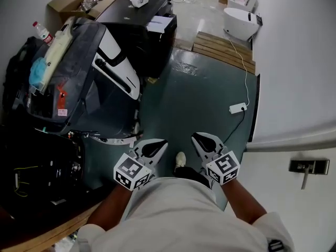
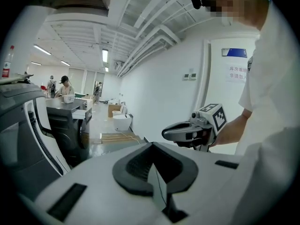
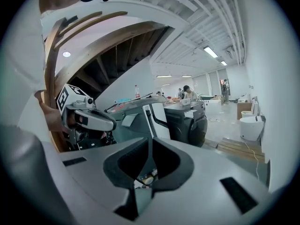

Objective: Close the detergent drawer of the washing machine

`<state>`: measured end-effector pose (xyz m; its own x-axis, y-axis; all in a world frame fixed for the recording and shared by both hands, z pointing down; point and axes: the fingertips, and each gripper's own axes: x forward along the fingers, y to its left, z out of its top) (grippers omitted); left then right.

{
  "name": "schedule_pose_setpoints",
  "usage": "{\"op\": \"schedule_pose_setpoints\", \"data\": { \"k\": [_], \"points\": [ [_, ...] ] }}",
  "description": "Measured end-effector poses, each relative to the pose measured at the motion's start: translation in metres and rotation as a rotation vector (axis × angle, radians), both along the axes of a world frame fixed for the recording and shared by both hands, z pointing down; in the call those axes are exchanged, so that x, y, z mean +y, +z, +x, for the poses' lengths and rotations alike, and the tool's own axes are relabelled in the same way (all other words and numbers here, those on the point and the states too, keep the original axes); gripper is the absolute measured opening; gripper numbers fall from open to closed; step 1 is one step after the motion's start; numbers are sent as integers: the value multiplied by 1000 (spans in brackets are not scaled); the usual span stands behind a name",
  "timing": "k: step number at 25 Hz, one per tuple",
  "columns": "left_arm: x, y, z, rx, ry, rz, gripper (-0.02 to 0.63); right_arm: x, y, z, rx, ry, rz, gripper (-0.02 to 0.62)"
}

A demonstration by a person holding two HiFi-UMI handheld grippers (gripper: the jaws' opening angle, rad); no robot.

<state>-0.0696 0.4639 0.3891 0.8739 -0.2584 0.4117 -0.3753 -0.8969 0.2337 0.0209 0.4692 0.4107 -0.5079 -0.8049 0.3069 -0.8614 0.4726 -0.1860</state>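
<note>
- head view: the left gripper point(image 1: 159, 145) and the right gripper point(image 1: 199, 139) are held side by side close to the person's body, over a green floor point(image 1: 194, 98). both point to the far side. each one's jaws look pressed together, with nothing in them.
- the washing machine point(image 1: 79, 67), dark grey and tilted, stands to the left and farther off, well apart from both grippers. a white panel point(image 1: 118, 67) with a black stripe runs along its right side. i cannot tell whether this is the detergent drawer, or whether it is pushed in.
- a black machine point(image 1: 142, 25) stands beyond it. a wooden pallet point(image 1: 226, 49) and a white toilet point(image 1: 240, 23) lie far right, and a power strip point(image 1: 237, 108) lies on the floor.
- left gripper view: the jaws meet at their tips and grip nothing. the right gripper point(image 2: 180, 131) is just to the right, in the person's hand. the washing machine point(image 2: 18, 125) fills the left edge.
- right gripper view: the jaws are together and bare. the left gripper point(image 3: 89, 118) is near on the left. the washing machine point(image 3: 136, 109) with its white panel point(image 3: 154, 118) stands past the tips, and the black machine point(image 3: 192, 123) is to its right.
</note>
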Motion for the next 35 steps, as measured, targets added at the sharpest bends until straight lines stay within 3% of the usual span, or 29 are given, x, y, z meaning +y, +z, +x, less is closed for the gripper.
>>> {"op": "schedule_pose_setpoints", "data": {
  "k": [9, 18, 35],
  "points": [
    [-45, 1, 47, -3, -25, -25, -5, -55, 1, 50, -43, 3, 22, 17],
    [-96, 6, 54, 22, -26, -36, -5, -104, 14, 61, -44, 20, -10, 17],
    [-294, 9, 64, 71, 33, -36, -5, -293, 17, 66, 15, 64, -29, 17]
  ]
}}
